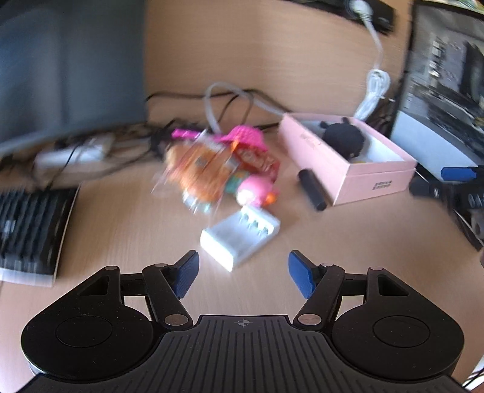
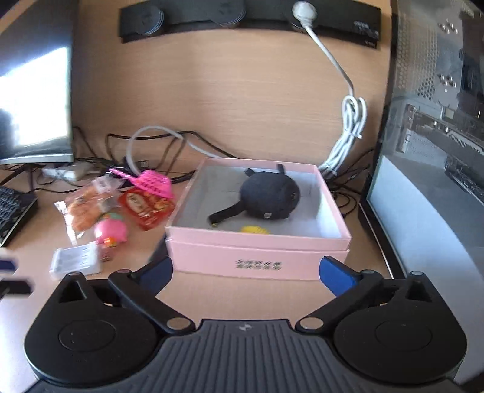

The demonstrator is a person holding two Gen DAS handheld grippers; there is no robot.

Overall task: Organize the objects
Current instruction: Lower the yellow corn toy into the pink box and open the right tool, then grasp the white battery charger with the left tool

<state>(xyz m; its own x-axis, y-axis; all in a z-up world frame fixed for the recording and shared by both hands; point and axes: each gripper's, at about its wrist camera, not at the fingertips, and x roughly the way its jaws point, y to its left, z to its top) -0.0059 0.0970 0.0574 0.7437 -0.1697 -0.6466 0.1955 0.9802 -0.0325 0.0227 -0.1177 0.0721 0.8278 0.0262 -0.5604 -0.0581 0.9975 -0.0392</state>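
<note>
A pink box [image 2: 260, 257] stands open on the desk, with a black round pouch [image 2: 269, 195] and a small yellow item [image 2: 255, 229] inside; it also shows in the left wrist view [image 1: 348, 160]. My right gripper [image 2: 246, 273] is open and empty just in front of the box. My left gripper [image 1: 243, 273] is open and empty, just short of a white battery charger [image 1: 240, 235]. Beyond the charger lie snack packets [image 1: 208, 169], a pink toy [image 1: 254, 189], a pink crocheted piece [image 1: 248, 137] and a black cylinder [image 1: 311, 189] beside the box.
A keyboard [image 1: 30, 229] lies at the left. Tangled cables [image 2: 169, 145] and a white adapter [image 2: 65, 172] lie at the back. A monitor [image 2: 33, 99] stands at left, a computer case [image 2: 435, 151] at right. A power strip [image 2: 251, 15] is on the back panel.
</note>
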